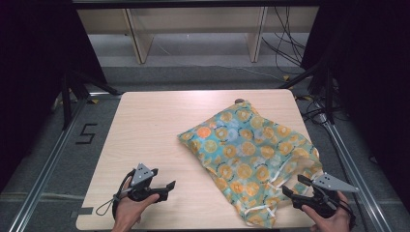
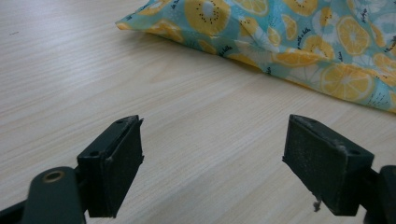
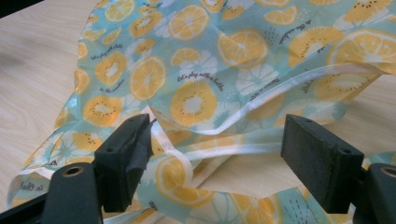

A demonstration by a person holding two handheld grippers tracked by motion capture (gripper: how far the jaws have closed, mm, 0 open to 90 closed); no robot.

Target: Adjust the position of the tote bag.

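Bag (image 1: 249,154): crumpled flat on the right half of my table (image 1: 154,125), turquoise with orange slices, white-edged handles at the near end.
Left tongs (image 1: 170,185): jaws apart, nothing between them, low over bare wood, near left, well apart from bag.
Right tongs (image 1: 295,187): jaws apart, over the handles, near right.

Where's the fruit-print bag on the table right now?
In the high view the fruit-print bag lies on the right half of the table, its near end by the open right tongs; the left tongs are apart from it.
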